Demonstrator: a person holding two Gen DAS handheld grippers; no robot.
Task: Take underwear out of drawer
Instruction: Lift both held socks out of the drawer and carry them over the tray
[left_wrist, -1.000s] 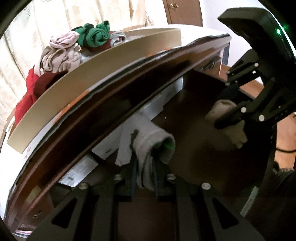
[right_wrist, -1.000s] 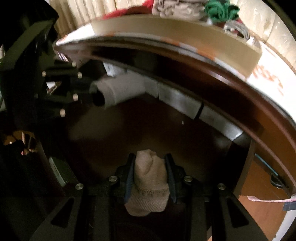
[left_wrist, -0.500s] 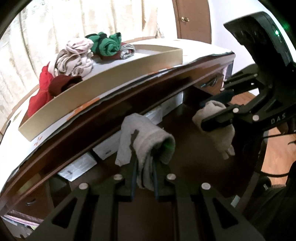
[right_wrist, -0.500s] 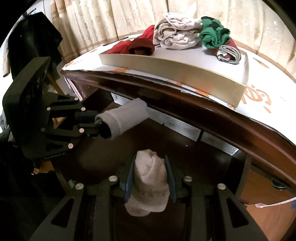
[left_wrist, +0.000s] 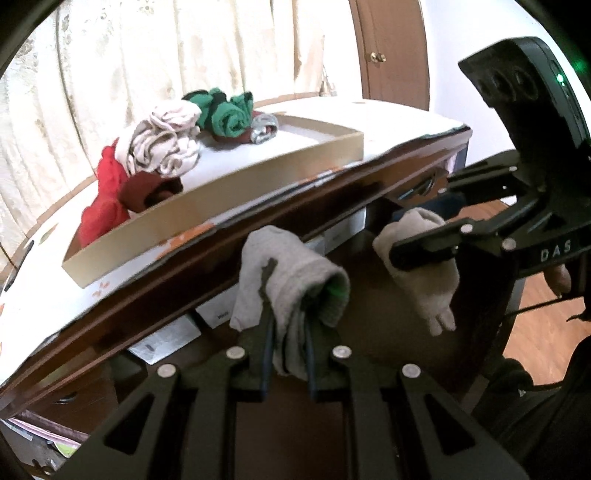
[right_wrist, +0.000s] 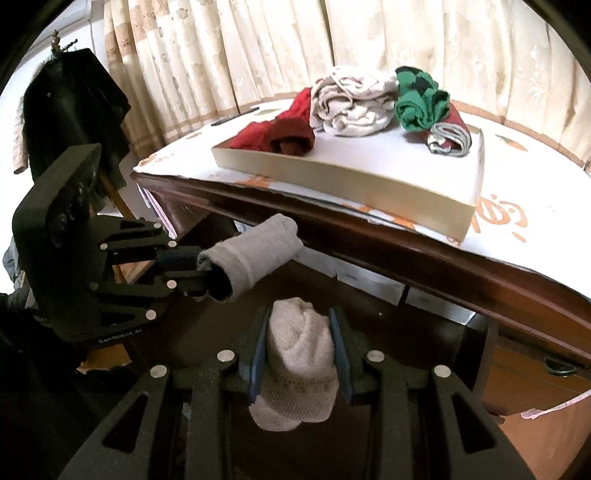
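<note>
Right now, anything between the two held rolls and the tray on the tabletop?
Yes. The dark wooden table edge and the tray's near wall lie between both rolls and the tray floor: grey roll in the left claw, beige roll in the right claw.

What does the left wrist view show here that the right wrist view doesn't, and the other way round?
Only the left wrist view shows the brown door behind the table. Only the right wrist view shows the dark garment hanging at the left and the orange print on the tablecloth. Both show the left gripper shut on the grey roll, the right gripper shut on the beige roll, the tray of rolled clothes, and the curtain.
</note>
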